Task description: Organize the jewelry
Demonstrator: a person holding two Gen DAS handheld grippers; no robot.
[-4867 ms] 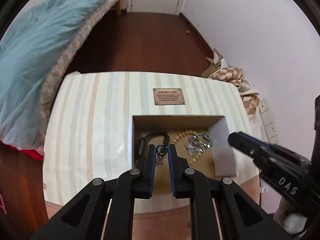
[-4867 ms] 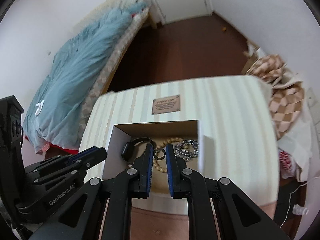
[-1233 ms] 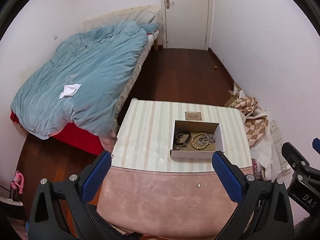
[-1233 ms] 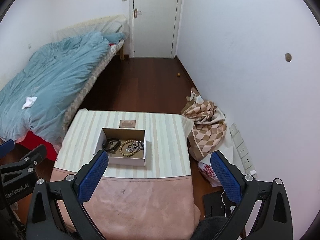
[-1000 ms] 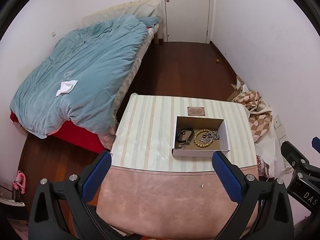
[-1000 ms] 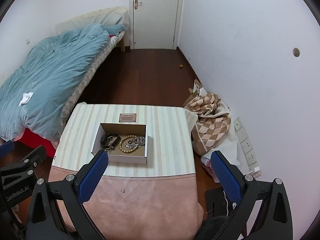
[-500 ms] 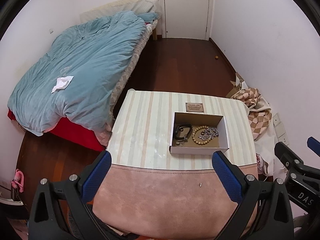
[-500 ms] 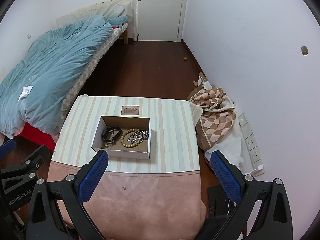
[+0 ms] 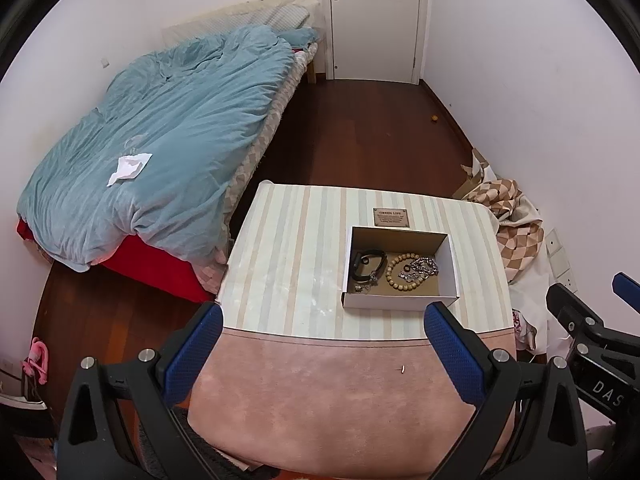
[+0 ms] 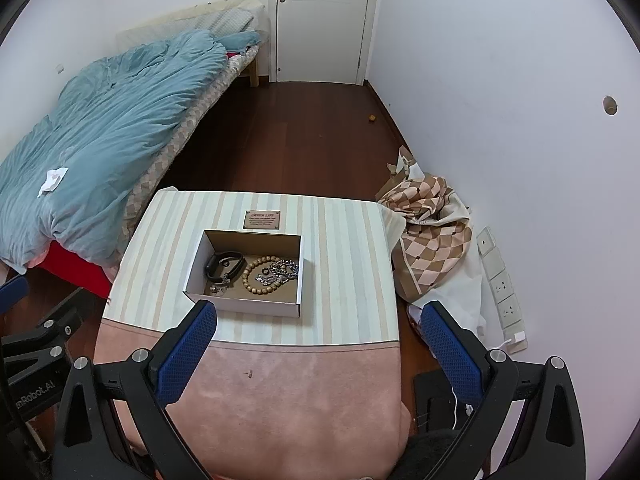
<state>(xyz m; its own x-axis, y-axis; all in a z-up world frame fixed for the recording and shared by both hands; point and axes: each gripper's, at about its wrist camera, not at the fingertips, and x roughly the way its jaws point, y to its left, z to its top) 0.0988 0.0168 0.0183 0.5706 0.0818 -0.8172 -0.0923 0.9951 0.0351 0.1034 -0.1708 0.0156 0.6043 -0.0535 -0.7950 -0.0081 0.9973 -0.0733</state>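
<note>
Both tools spread wide, empty: left tool [image 9: 323, 344], right tool [image 10: 318, 332]. Cardboard box [image 10: 243, 303] sits mid-frame on the counter [image 10: 352, 240]: black strap [image 10: 224, 266], bead bracelet [image 10: 256, 280], chain [image 10: 285, 271]. Small ring and front-left trinket too tiny to identify.
</note>
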